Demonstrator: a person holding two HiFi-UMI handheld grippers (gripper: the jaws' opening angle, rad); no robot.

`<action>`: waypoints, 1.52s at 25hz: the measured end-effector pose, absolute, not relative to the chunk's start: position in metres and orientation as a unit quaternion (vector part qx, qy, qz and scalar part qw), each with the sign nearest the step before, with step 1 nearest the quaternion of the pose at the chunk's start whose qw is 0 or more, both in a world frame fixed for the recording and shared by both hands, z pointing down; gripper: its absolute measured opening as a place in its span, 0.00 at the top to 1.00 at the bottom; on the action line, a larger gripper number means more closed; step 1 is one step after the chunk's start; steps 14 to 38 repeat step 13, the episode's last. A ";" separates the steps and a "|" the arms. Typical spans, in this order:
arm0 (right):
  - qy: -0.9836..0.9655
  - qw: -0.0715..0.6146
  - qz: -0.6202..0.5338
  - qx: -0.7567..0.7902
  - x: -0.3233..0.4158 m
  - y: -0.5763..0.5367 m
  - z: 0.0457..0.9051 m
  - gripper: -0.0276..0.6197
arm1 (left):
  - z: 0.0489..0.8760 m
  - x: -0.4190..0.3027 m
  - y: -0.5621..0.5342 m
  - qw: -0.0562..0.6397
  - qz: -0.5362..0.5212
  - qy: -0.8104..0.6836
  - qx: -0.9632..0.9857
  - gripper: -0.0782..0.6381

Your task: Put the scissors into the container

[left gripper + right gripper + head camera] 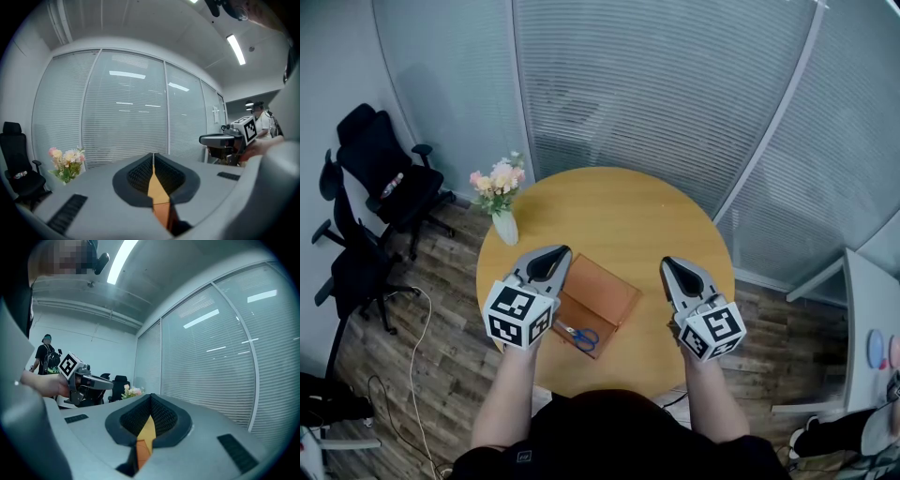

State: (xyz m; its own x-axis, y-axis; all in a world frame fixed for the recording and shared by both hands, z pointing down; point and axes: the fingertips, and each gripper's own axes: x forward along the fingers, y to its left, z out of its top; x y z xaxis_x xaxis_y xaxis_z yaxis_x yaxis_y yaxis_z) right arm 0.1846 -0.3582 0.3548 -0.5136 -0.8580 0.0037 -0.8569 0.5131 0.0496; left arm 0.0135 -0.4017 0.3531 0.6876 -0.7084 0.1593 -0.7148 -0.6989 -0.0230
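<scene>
- Currently left tool [548,259] and right tool [675,267] hover pressed together, empty, over the round wooden surface [628,211].
- Blue-handled scissors [581,337] lie near its front edge, just beside the flat brown container [605,292].

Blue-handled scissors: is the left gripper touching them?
Apart. Left gripper view: the left gripper is shut on nothing, facing window blinds. Head view: the blue-handled scissors lie on the round wooden table.

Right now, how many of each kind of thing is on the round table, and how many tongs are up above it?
Flower vase: 1
Brown container: 1
Blue scissors: 1
Left tongs and right tongs: 2
Total: 5
</scene>
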 end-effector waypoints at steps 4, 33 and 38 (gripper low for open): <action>-0.868 0.013 -0.019 0.496 0.186 -0.360 0.355 0.90 | 0.355 0.013 -0.403 0.021 0.079 -0.388 0.918 0.86; -0.869 0.012 -0.013 0.494 0.185 -0.358 0.357 0.90 | 0.356 0.012 -0.402 0.025 0.078 -0.390 0.917 0.86; -0.869 0.012 -0.013 0.494 0.185 -0.358 0.357 0.90 | 0.356 0.012 -0.402 0.025 0.078 -0.390 0.917 0.86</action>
